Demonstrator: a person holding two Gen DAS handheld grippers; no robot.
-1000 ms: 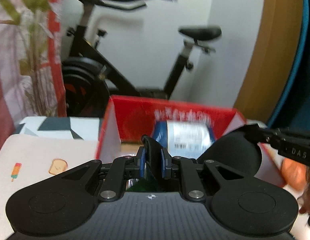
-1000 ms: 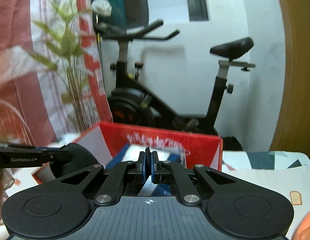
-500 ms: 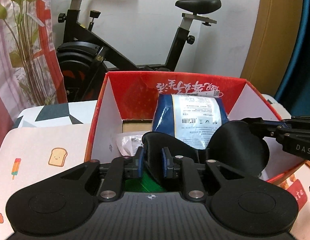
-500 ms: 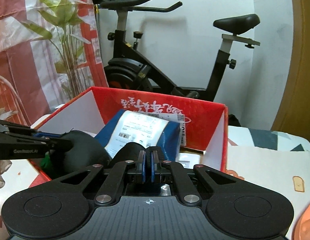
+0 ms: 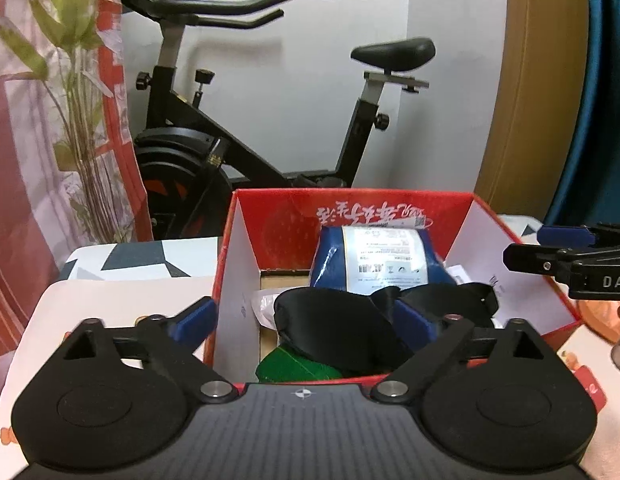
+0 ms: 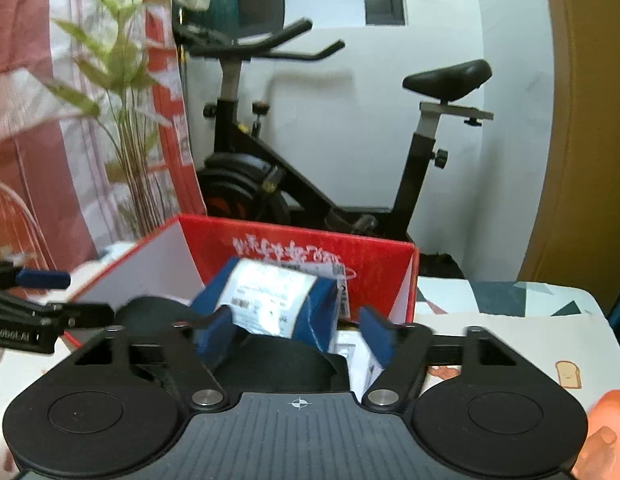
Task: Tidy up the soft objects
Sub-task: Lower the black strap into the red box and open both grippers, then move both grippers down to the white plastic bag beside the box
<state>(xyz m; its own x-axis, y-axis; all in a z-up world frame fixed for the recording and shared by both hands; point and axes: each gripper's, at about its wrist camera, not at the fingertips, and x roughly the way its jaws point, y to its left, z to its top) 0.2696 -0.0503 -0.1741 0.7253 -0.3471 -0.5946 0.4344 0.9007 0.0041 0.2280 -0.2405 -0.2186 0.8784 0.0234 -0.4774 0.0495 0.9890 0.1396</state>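
A red cardboard box [image 5: 390, 208] [image 6: 294, 236] stands open on the table. Inside it lie a black eye mask [image 5: 334, 328] [image 6: 270, 360], a blue soft pack with a white label [image 5: 382, 260] [image 6: 270, 300] and a green item [image 5: 294, 368]. My left gripper [image 5: 306, 320] is open and empty, its fingers spread over the box's near left part, one outside the left wall. My right gripper [image 6: 294, 336] is open and empty above the mask at the box's near side. The right gripper also shows at the right edge of the left wrist view [image 5: 566, 256].
An exercise bike [image 5: 238, 152] [image 6: 310, 184] stands behind the table. A plant [image 5: 74, 100] and a red-patterned curtain are at the left. A patterned tablecloth [image 5: 122, 292] covers the table around the box. An orange object [image 6: 602, 420] lies at the lower right.
Both grippers opened and let go of the black eye mask, which now lies in the box. Both views have risen and pulled back slightly.
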